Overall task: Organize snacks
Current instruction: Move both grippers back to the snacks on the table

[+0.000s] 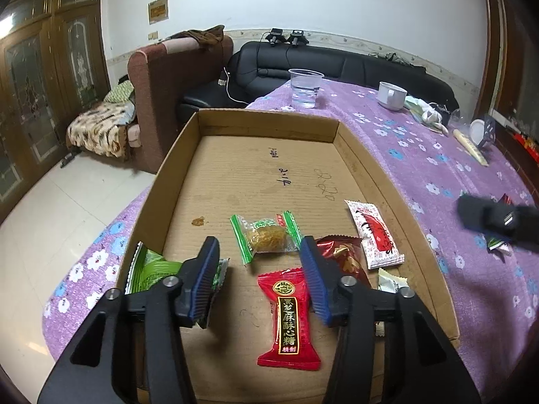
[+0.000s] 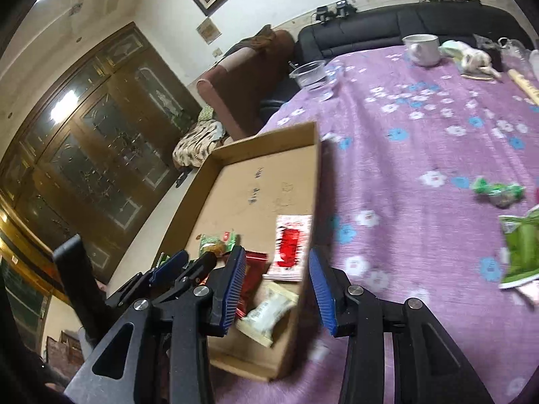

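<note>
A shallow cardboard box (image 1: pixel 182 155) lies on the purple floral cloth. It holds a red candy pack (image 1: pixel 289 316), a clear green-edged snack (image 1: pixel 266 235), a white-and-red packet (image 1: pixel 374 232), a dark red packet (image 1: pixel 343 256), a green packet (image 1: pixel 151 269) and a small white packet (image 1: pixel 390 282). My left gripper (image 1: pixel 259 279) is open and empty over the box's near end. My right gripper (image 2: pixel 276 286) is open and empty, straddling the box's right wall (image 2: pixel 310 202); the white packet (image 2: pixel 266 313) lies below it. A green candy (image 2: pixel 498 192) and a green packet (image 2: pixel 522 252) lie loose on the cloth.
A clear plastic cup (image 1: pixel 306 87) and a white mug (image 1: pixel 390 96) stand at the table's far end beside tissues and a cream stick (image 1: pixel 471 148). A black sofa (image 1: pixel 337 64) and a brown armchair (image 1: pixel 175 94) stand beyond. The right gripper shows blurred at the right (image 1: pixel 498 222).
</note>
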Available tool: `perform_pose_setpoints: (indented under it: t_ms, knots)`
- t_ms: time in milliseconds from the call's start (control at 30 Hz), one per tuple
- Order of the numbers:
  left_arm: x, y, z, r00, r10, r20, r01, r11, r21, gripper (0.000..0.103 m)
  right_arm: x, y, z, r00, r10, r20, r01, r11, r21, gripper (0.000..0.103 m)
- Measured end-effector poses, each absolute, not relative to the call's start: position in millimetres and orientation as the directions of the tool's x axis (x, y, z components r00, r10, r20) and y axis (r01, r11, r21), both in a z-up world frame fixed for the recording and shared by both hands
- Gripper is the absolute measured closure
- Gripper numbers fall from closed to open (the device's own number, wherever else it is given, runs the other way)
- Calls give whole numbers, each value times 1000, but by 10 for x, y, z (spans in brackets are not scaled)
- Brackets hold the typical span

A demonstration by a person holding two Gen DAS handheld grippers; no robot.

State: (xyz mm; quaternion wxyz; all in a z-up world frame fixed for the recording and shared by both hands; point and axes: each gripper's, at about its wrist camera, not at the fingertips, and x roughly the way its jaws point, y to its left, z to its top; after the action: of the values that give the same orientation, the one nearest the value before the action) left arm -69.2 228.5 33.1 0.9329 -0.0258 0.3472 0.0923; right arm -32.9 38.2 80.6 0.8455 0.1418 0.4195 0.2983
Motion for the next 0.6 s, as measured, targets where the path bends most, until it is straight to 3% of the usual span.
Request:
perform_pose_setpoints:
  t_ms: [333,433,600]
  knots:
    - [-815,1780,702,793,125,-597,-91,992,87,52,-129,-770,1048,572,564,-596,-283,817,502,60]
    - [-830,1504,848,807,78,-586,-23,995,101,42,-32,-1181,1059,620,530,-579,-225,826,516,58]
    - [-714,1046,942,772,-56,-633,117,992,55,41,198,-1789,788,653,446,-612,-99,851,515,54]
